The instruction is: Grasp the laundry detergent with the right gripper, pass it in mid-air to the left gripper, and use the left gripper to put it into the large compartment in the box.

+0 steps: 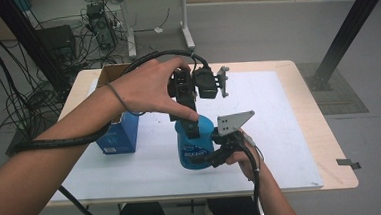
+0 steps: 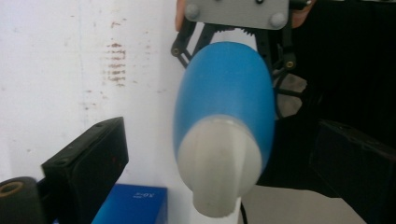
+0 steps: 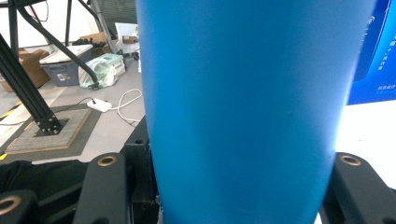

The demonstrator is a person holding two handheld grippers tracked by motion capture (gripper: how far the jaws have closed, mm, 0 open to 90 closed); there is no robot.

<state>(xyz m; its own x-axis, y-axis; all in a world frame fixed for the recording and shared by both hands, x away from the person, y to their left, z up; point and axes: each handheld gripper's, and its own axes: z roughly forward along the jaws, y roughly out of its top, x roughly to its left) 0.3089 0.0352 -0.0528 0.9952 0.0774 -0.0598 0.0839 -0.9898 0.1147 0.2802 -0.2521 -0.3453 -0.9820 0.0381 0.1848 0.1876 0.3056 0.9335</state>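
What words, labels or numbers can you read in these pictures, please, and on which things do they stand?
None can be quoted with confidence.
Blue bottle: dark print on its label in the high view, too blurred to read.
Blue box: a small white mark near its lower edge in the high view, too small to read.
Blue box: white lines of small print in the right gripper view, too blurred to read.

Grey floor, tangled cables, desk legs
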